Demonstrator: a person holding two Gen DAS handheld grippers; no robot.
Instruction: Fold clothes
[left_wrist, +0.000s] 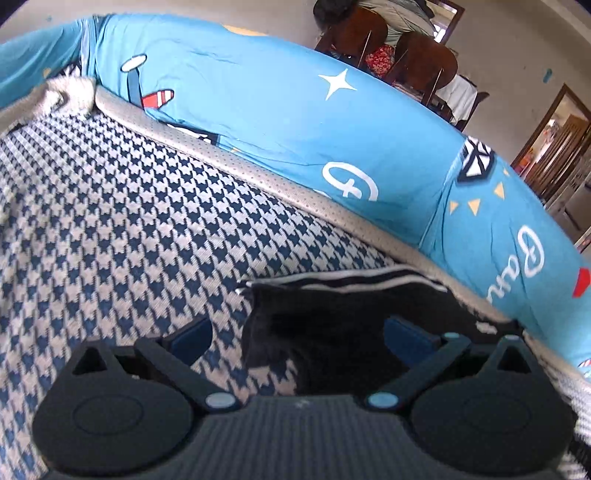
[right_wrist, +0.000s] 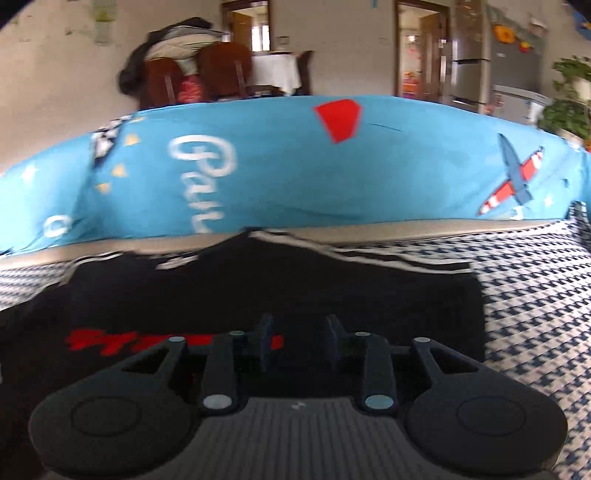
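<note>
The left gripper (left_wrist: 299, 332) hangs low over the houndstooth cover (left_wrist: 110, 221), its blue-padded fingers spread wide on either side of a corner of the black garment (left_wrist: 332, 314), gripping nothing. The right gripper (right_wrist: 299, 332) sits low over the same black garment (right_wrist: 258, 280), its fingers narrowed to a small gap; whether cloth is caught between them cannot be told, since the view is blurred. The garment lies near the cover's far edge, its white-striped hem (right_wrist: 369, 254) toward the blue cushion (right_wrist: 295, 166) that runs along that edge. Red lettering (right_wrist: 110, 339) on the garment is smeared and partly hidden by the right gripper. Wooden chairs (right_wrist: 221, 74) stand behind the cushion.
</note>
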